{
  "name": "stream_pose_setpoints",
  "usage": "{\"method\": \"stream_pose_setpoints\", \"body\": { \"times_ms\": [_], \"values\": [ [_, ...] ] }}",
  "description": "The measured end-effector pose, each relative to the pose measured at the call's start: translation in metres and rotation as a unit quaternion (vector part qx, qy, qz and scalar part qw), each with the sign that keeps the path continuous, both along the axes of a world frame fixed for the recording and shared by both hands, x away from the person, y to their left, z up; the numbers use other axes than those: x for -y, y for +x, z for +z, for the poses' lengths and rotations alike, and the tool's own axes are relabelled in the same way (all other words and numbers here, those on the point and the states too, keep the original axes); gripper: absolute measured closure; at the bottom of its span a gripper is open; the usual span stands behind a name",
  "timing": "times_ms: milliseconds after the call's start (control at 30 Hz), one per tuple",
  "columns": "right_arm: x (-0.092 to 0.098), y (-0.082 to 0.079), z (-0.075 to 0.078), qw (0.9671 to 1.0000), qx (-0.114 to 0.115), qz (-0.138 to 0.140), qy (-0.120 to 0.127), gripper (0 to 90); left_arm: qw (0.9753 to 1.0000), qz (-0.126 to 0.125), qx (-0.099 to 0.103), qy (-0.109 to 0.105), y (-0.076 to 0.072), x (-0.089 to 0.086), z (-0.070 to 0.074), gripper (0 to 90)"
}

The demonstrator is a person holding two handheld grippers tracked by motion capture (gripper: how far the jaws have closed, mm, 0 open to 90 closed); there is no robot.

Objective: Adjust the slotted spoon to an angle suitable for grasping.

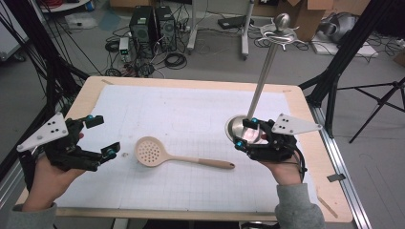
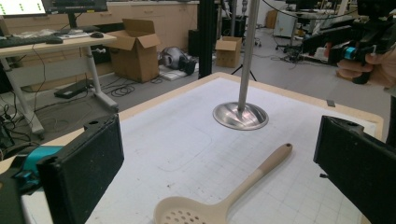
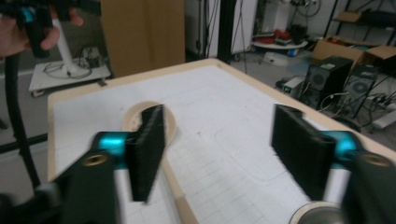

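In the high view, a beige slotted spoon point(image 1: 165, 155) is seen lying flat on the white gridded mat point(image 1: 191, 114) that covers the worktop point(image 1: 90, 90), its perforated bowl toward the left and its handle pointing right. The left gripper point(image 1: 101, 136) is held just left of the spoon's bowl, clear of it, with its jaws spread wide and nothing between them. The right gripper point(image 1: 245, 132) is held at the round metal base of a tall stand point(image 1: 260, 86), whose pole rises to a knob at the top; its jaws are parted, and whether they touch the base cannot be told.

In the left gripper view, the two black jaws are seen far apart at the bottom corners, and the slotted spoon point(image 2: 224, 198) lies between and beyond them on the mat. The stand point(image 2: 240, 114) is seen farther back, and the right gripper point(image 2: 355, 49) is seen at the upper right in a hand.

In the right gripper view, the jaws stand open with only mat between them. The spoon's bowl point(image 3: 140, 119) is partly hidden behind one jaw, and the stand's base point(image 3: 315, 214) shows at the bottom edge.
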State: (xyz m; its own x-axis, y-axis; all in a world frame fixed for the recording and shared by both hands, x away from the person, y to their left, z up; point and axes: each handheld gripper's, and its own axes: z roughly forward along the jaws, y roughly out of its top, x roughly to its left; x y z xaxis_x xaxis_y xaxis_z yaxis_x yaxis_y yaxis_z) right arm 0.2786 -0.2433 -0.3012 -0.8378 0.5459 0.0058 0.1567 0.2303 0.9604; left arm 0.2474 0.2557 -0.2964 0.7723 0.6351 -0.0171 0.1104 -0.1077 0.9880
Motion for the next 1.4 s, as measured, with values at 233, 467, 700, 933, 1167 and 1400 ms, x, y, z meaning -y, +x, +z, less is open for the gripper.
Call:
{"method": "stream_pose_setpoints", "body": {
  "times_ms": [233, 467, 700, 933, 1167, 1400],
  "values": [
    [-0.011, 0.004, -0.015, 0.9995, -0.021, 0.014, -0.019, 77.2, 1.0000, -0.002, -0.001, 0.004, 0.000, 0.001, -0.001, 2.0],
    [-0.019, 0.011, -0.033, 0.9982, -0.044, 0.032, -0.023, 89.2, 1.0000, 0.007, 0.000, 0.002, -0.002, -0.004, -0.001, 2.0],
    [-0.025, 0.012, -0.055, 0.9965, -0.068, 0.047, -0.014, 89.5, 0.9999, 0.009, -0.001, 0.005, -0.004, -0.006, -0.001, 2.0],
    [-0.033, 0.014, -0.076, 0.9948, -0.081, 0.054, -0.030, 89.5, 1.0000, 0.007, -0.002, 0.004, -0.004, -0.005, -0.002, 2.0],
    [-0.042, 0.014, -0.092, 0.9925, -0.099, 0.058, -0.042, 89.6, 0.9999, 0.005, -0.007, 0.012, -0.003, -0.002, -0.004, 2.0],
    [-0.054, 0.016, -0.109, 0.9884, -0.121, 0.079, -0.045, 89.6, 0.9999, 0.008, -0.007, 0.013, -0.003, -0.003, -0.006, 2.0]
  ]
}}
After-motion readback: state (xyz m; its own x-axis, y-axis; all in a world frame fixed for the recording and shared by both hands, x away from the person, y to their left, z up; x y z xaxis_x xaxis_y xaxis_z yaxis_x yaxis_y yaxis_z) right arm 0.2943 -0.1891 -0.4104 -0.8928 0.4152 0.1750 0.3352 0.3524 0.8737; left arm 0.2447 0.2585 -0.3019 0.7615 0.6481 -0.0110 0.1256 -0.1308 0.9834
